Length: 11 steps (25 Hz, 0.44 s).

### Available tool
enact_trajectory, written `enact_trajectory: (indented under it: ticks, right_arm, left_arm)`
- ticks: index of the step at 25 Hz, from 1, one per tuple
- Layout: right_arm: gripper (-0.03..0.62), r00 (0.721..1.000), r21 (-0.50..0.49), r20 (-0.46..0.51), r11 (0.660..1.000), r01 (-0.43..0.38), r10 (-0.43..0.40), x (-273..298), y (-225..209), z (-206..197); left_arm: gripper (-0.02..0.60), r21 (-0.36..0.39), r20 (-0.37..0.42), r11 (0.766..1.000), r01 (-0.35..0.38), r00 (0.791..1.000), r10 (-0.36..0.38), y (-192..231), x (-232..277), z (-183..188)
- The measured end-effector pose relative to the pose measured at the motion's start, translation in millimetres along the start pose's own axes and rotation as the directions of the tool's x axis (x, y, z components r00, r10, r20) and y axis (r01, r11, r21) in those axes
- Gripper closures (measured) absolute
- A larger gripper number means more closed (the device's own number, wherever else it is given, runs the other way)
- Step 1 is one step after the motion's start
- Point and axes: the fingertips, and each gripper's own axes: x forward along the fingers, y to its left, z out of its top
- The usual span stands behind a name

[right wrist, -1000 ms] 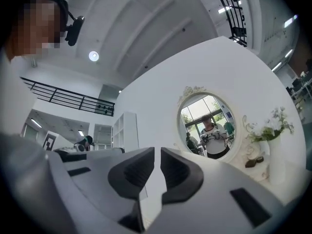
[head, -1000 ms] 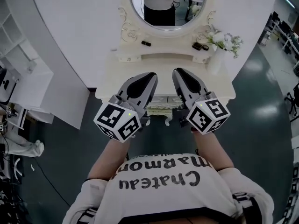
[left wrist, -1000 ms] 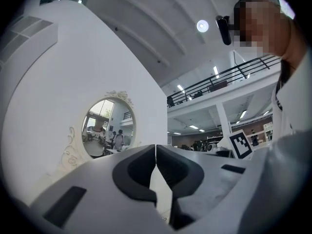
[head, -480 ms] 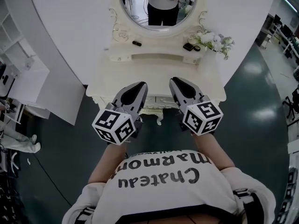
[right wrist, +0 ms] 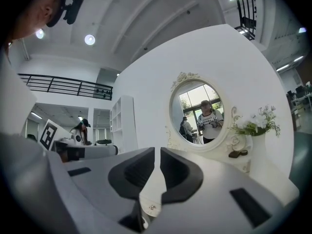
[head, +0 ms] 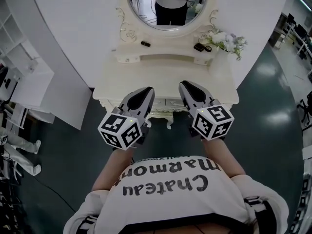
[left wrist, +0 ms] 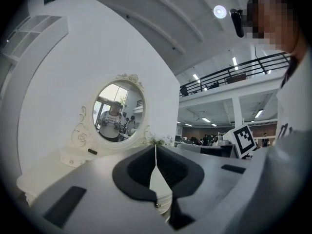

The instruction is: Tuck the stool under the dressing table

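Note:
The white dressing table (head: 165, 74) with its oval mirror (head: 168, 6) stands straight ahead of me. No stool shows in any view. My left gripper (head: 148, 89) hovers level over the table's front edge, jaws shut and empty; its closed tips (left wrist: 155, 147) point at the mirror. My right gripper (head: 184, 84) hangs beside it on the right, also shut with nothing between its jaws (right wrist: 157, 152). Both point toward the table's back.
A vase of white flowers (head: 226, 40) stands at the table's back right, and small dark items (head: 145, 44) lie on its raised shelf. A curved white wall backs the table. White shelving (head: 19, 77) is at left; dark floor (head: 273, 106) lies to either side.
Both grippers have sunk a little and drawn back toward the table's front edge. The jaws stay shut. The head view has shifted slightly.

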Motion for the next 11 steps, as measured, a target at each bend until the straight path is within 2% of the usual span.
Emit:
enact_trajectory:
  ticks: [11]
  right_arm:
    - [0.542, 1.0, 0.001, -0.008, 1.0, 0.021, -0.021, 11, 11, -7]
  left_arm:
    - [0.554, -0.013, -0.006, 1.0, -0.008, 1.0, 0.008, 19, -14, -3]
